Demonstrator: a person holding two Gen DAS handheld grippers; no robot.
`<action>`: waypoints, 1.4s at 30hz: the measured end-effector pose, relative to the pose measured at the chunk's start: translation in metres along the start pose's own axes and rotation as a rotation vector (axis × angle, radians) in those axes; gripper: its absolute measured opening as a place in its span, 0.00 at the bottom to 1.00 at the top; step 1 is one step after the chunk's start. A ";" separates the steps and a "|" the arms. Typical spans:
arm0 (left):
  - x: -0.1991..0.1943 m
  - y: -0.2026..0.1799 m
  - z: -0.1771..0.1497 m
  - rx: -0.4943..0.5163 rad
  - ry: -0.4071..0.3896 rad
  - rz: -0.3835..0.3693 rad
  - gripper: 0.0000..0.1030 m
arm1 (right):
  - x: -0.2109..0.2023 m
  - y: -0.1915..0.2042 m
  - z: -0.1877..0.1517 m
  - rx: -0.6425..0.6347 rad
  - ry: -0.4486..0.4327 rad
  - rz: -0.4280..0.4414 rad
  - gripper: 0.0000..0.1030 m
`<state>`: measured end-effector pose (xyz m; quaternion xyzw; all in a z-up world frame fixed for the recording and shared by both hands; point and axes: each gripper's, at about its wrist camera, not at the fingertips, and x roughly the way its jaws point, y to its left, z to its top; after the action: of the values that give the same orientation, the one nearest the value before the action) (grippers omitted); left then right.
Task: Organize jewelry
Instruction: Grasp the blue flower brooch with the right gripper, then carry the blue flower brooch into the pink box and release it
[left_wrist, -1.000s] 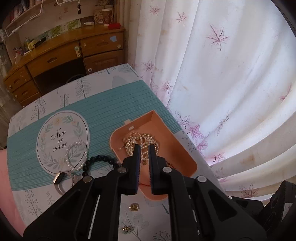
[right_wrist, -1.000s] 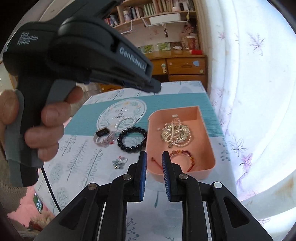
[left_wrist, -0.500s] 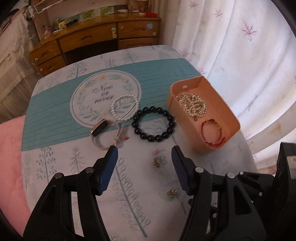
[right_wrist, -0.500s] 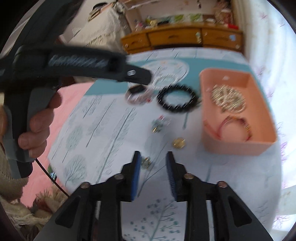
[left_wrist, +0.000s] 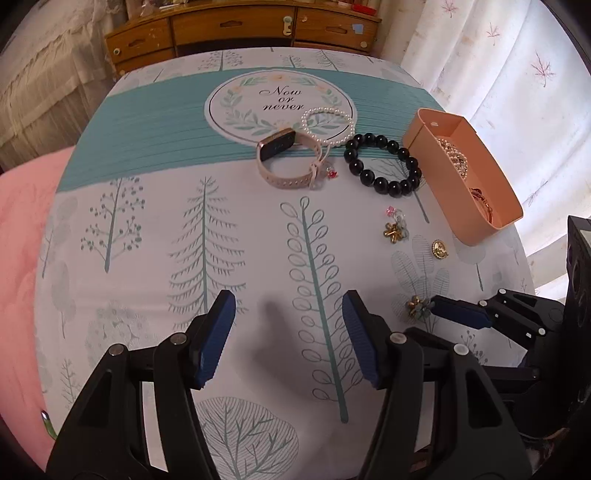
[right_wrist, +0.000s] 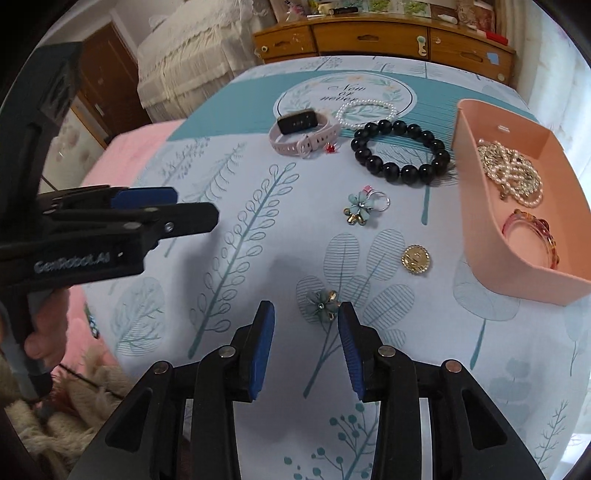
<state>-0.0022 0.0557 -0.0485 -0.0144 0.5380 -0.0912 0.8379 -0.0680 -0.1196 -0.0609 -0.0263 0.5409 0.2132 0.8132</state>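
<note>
I count two bead bracelets: one black (right_wrist: 402, 153), one pearl (right_wrist: 365, 110). I count one watch (right_wrist: 303, 133), two flower pieces (right_wrist: 322, 304) (right_wrist: 359, 208), one gold button (right_wrist: 415, 259), one tray (right_wrist: 480, 236).

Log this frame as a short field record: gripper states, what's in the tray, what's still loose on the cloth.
left gripper: open, empty, above bare cloth
right gripper: open, fingers either side of the blue flower piece, not closed on it
tray: peach, holds pearl and gold chains and a red bracelet
loose on tablecloth: black bead bracelet, pearl bracelet, pink watch, gold coin charm, second flower piece with ring, small red charm
</note>
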 end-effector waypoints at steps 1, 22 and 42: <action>0.000 0.000 -0.001 -0.004 0.001 -0.005 0.56 | 0.002 0.002 0.001 -0.005 0.000 -0.011 0.35; -0.005 -0.011 -0.009 -0.016 -0.029 -0.062 0.56 | -0.037 -0.018 0.009 0.058 -0.150 -0.145 0.19; -0.023 -0.013 0.031 -0.029 -0.173 -0.061 0.56 | -0.089 -0.117 0.046 0.289 -0.265 -0.219 0.19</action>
<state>0.0144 0.0445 -0.0128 -0.0510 0.4641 -0.1072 0.8778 -0.0128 -0.2418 0.0154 0.0600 0.4483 0.0453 0.8907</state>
